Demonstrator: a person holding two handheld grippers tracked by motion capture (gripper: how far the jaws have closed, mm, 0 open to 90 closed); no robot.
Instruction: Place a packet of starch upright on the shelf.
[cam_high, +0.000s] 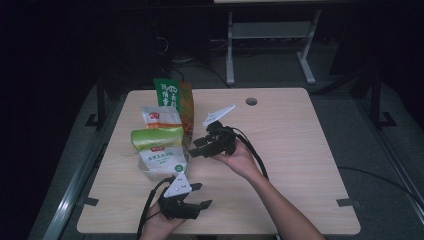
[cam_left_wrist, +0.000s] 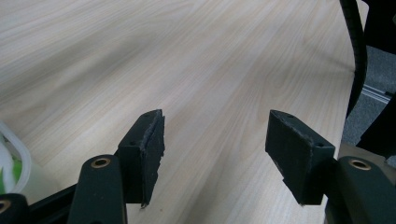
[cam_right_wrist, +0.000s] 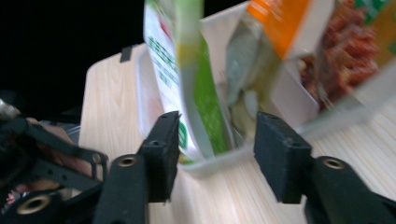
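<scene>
Grippers (cam_high: 200, 148) (jaws apart) beside bags (cam_high: 159, 150)

- High view: dim, surroundings near black; worktop (cam_high: 300, 150) evenly lit.
- Left gripper view: bright, soft shadows.
- Right gripper view: packets (cam_right_wrist: 201, 79) motion-blurred.

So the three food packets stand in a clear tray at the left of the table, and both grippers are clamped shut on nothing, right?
Not quite. The packets do stand in the clear tray at the table's left, but both grippers are open: the left gripper in its own view, the right gripper in its own view, jaws spread apart.
</scene>
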